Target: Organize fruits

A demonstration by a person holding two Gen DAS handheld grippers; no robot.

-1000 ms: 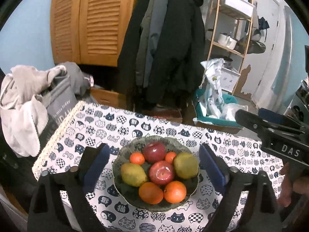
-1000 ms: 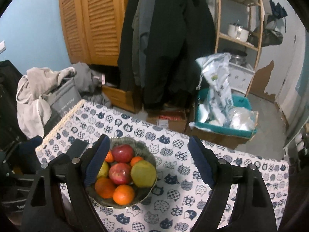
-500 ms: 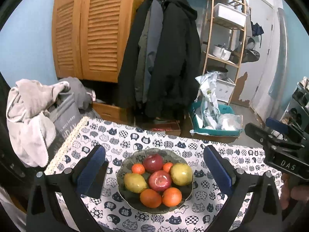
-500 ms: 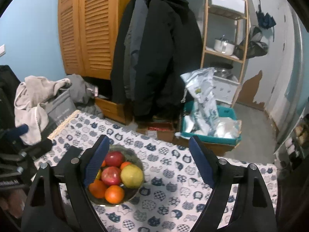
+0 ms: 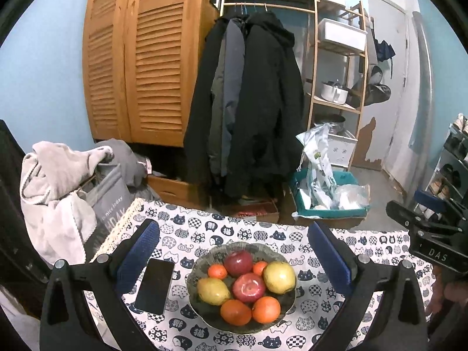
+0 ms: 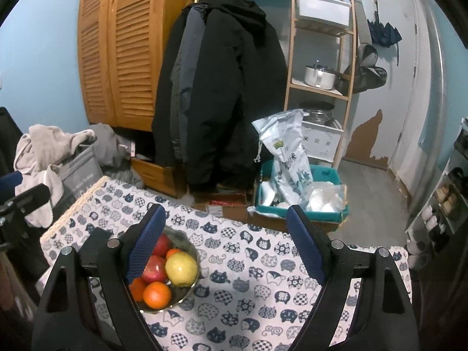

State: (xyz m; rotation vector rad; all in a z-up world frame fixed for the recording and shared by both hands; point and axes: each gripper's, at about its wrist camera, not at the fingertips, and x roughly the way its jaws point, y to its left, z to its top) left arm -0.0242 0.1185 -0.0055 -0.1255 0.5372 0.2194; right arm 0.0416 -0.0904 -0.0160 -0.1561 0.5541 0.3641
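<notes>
A dark glass bowl (image 5: 201, 259) stands on the cat-print tablecloth (image 5: 318, 280). It holds two red apples (image 5: 248, 286), two yellow-green pears (image 5: 279, 273), two oranges (image 5: 235, 311) and two small tangerines (image 5: 217, 271). My left gripper (image 5: 232, 232) hovers above and in front of the bowl, wide open, with nothing between its blue pads (image 5: 137, 257). My right gripper (image 6: 226, 213) is open and empty too, off to the right of the bowl (image 6: 163, 310). Its left finger (image 6: 143, 245) hides part of the fruit. The right gripper (image 5: 427, 239) also shows at the left wrist view's right edge.
A black phone (image 5: 154, 285) lies flat on the cloth just left of the bowl. Beyond the table's far edge are a grey basket with clothes (image 5: 58, 193), hanging dark coats (image 5: 251, 111), a teal crate of bags (image 5: 327, 201) and a wooden shelf (image 5: 336, 87).
Both grippers have lifted and drawn back from the bowl, which looks smaller and lower now. The phone has come into the left view. The right gripper has drifted to the right.
</notes>
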